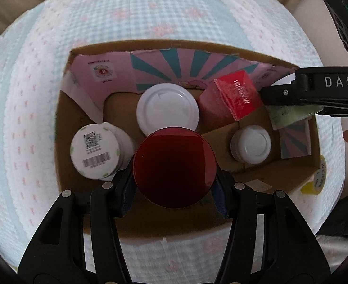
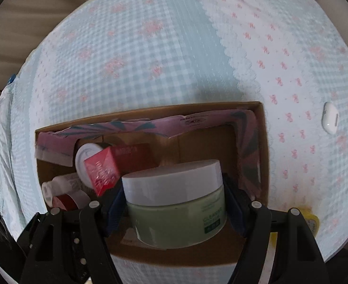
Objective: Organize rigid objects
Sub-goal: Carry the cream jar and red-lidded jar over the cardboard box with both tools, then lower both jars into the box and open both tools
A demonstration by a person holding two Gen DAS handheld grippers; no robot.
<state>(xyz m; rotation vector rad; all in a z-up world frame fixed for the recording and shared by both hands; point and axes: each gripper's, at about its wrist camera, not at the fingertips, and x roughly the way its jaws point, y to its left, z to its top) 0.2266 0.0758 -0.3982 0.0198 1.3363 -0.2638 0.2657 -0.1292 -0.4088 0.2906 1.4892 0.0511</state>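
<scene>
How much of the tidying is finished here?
Several things already sit in the cardboard box: two white-lidded jars, a barcoded tub, a red carton. In hand over the box: the left gripper holds a dark red jar, the right gripper a green jar. A small white case remains on the bedspread.

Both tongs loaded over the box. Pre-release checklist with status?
1. Left tongs clamped on red-lidded jar: ok.
2. Right tongs clamped on green jar: ok.
3. Both jars inside the cardboard box outline: ok.
4. Bare floor under green jar: ok, as far as visible.
5. Bare floor under red-lidded jar: cannot tell, hidden.
6. Gap to large white lid: cannot tell.
</scene>
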